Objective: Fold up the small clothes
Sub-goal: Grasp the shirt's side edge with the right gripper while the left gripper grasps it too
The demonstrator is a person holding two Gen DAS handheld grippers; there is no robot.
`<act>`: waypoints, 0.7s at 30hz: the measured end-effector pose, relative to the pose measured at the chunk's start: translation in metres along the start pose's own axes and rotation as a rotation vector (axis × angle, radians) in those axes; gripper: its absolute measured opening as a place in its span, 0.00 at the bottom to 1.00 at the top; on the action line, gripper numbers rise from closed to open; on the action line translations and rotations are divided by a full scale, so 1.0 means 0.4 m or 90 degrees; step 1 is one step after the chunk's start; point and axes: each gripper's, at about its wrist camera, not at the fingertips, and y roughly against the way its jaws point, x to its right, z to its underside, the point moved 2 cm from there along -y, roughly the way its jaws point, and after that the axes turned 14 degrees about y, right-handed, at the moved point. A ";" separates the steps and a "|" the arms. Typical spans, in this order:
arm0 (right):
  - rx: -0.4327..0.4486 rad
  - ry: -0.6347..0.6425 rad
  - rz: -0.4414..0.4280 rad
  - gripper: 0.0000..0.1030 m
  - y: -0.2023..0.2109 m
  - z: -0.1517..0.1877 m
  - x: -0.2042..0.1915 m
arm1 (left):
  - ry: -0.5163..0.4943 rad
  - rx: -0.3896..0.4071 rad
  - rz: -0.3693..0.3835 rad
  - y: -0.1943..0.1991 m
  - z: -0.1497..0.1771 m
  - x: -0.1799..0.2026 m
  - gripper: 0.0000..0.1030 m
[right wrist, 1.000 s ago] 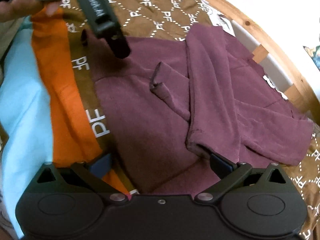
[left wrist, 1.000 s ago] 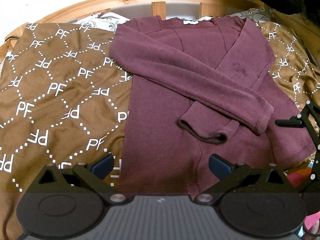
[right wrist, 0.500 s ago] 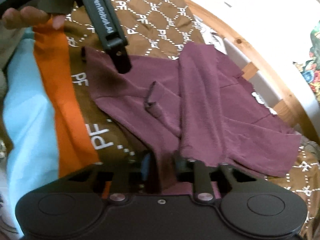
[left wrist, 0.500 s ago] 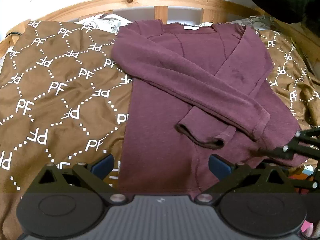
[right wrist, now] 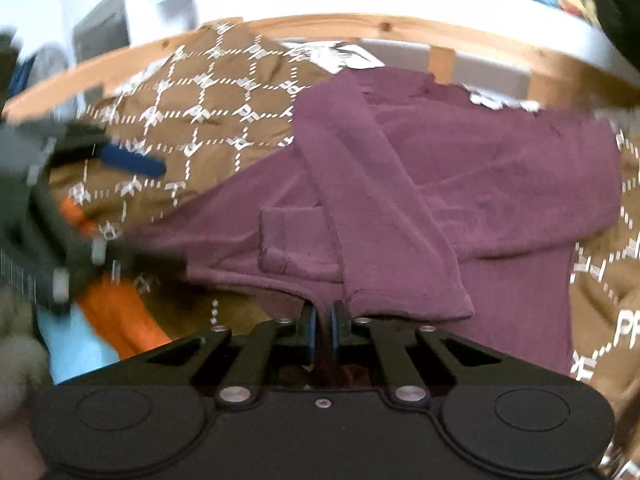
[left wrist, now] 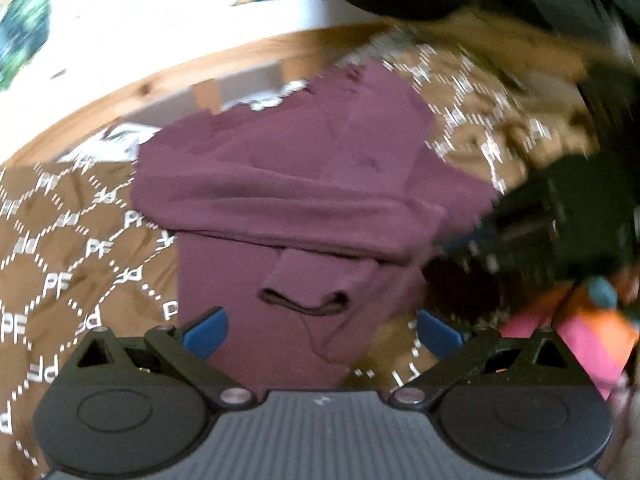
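In the left wrist view, the brown PF-patterned blanket point(left wrist: 60, 264) fills the 9 o'clock side, and the wooden bed rail point(left wrist: 168, 84) curves across 11 o'clock. The maroon long-sleeved shirt point(left wrist: 288, 184) lies at the centre on the blanket, both sleeves folded across its body, one dark-edged cuff point(left wrist: 304, 304) pointing toward 6 o'clock. The left gripper point(left wrist: 320, 330) hovers low over the hem with its blue-padded fingers spread wide, holding nothing. At 3 o'clock the right gripper is a dark blur at the shirt's edge.

In the right wrist view, orange and light blue cloth point(right wrist: 112, 320) sits at 8 o'clock. The right gripper point(right wrist: 322, 334) has its pads pressed together, pinching the shirt's lower edge.
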 end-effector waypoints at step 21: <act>-0.002 0.048 0.010 0.44 0.024 0.000 -0.024 | -0.008 0.009 -0.098 -0.051 -0.007 -0.024 0.07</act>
